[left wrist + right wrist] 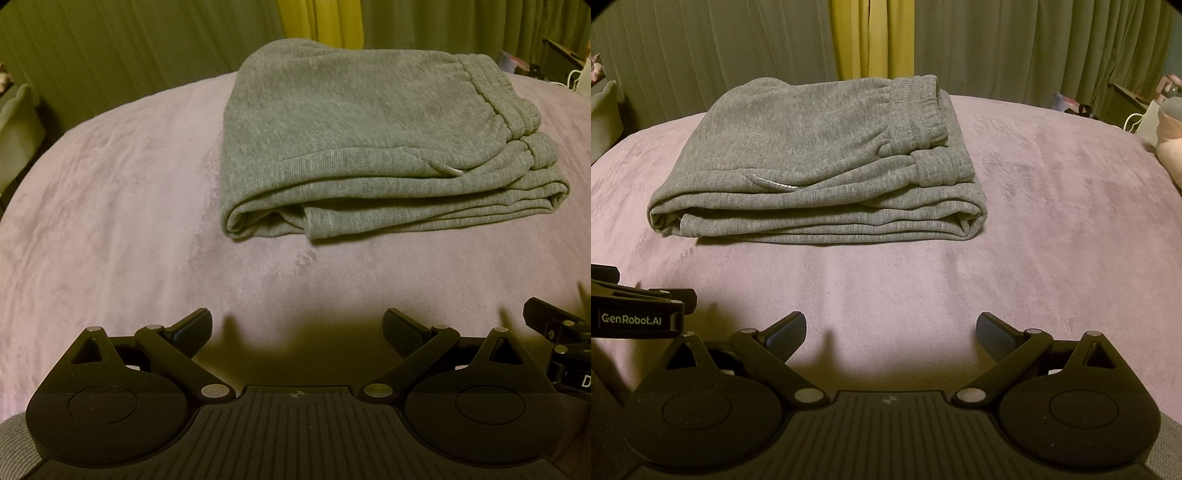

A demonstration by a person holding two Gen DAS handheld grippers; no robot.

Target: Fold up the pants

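The soft grey knitted pants [354, 147] lie folded in a thick stack on the fuzzy lilac bed cover [110, 221], waistband on top at the right side. The black left gripper [297, 332] and black right gripper [890, 334] hang side by side near the pants, not touching them. Both have their fingers [785, 330] spread wide, holding nothing. Green pleated curtains [720, 48] hang behind.

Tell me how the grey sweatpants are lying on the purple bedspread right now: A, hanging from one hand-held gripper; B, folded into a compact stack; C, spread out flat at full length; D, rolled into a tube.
B: the grey sweatpants lie as a layered stack on the purple bedspread, waistband on top, both hand-held grippers open and clear.
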